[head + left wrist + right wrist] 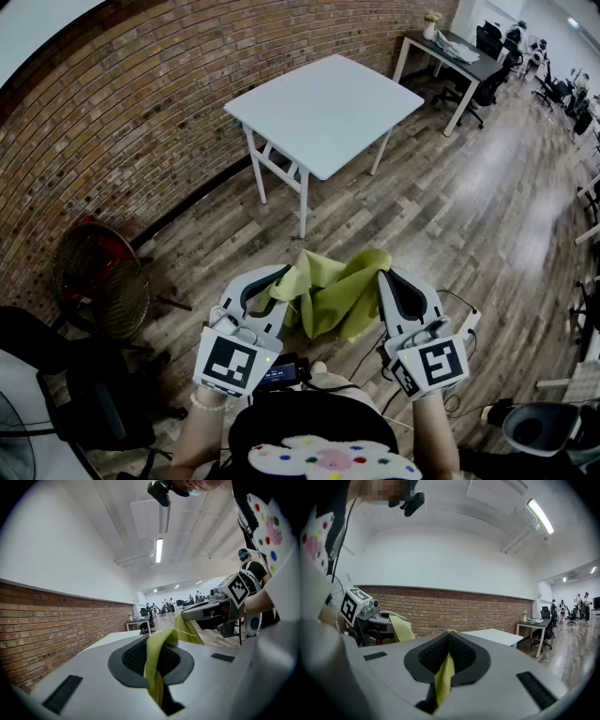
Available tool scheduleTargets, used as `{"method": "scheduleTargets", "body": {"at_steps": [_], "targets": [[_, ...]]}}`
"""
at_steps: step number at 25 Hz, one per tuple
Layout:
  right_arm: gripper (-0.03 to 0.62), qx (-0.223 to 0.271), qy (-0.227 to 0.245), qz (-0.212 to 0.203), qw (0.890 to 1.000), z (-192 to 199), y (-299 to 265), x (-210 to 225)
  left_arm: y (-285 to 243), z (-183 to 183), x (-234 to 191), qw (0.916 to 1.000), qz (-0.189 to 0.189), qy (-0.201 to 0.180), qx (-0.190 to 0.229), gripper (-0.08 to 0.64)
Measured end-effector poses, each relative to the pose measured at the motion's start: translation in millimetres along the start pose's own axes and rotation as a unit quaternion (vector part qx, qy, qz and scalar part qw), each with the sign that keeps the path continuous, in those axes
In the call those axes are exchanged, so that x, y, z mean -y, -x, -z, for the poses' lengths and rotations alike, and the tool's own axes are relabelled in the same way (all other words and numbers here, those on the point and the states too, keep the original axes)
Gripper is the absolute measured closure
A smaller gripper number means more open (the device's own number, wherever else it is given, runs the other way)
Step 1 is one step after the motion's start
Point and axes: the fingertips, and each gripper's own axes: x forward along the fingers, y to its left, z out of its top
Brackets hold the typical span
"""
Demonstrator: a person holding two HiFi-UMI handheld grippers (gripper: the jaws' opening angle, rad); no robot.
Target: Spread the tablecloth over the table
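A yellow-green tablecloth (330, 292) hangs bunched between my two grippers, above the wooden floor. My left gripper (277, 272) is shut on one edge of it; in the left gripper view the cloth (157, 660) runs pinched between the dark pads. My right gripper (384, 272) is shut on the other edge, and the right gripper view shows a strip of the cloth (445, 677) clamped in its jaws. The white square table (323, 108) stands bare ahead of me, near the brick wall, and also appears as the table (497, 637) in the right gripper view.
A brick wall (122, 103) runs behind the table. A red-rimmed fan (98, 277) and a dark chair (84, 394) stand at my left. A desk (459, 61) with office chairs sits at the far right. Cables and a white device (539, 427) lie at my right.
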Motion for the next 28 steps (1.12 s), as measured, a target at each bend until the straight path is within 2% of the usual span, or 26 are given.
{"method": "scheduleTargets", "body": {"at_steps": [12, 15, 24, 28], "targets": [[0.558, -0.001, -0.008, -0.003, 1.000, 6, -1, 1, -3, 0, -1, 0.9999, -0.006, 0.010, 0.008, 0.545], [0.558, 0.000, -0.002, -0.008, 1.000, 5, -6, 5, -8, 1, -5, 1.0000, -0.003, -0.005, 0.004, 0.545], [0.558, 0.007, 0.016, -0.012, 1.000, -9, -42, 33, -39, -9, -44, 0.9998, -0.014, -0.009, 0.014, 0.545], [0.558, 0.010, 0.021, -0.003, 1.000, -21, -61, 45, -55, -21, -63, 0.9987, -0.025, -0.038, 0.024, 0.545]]}}
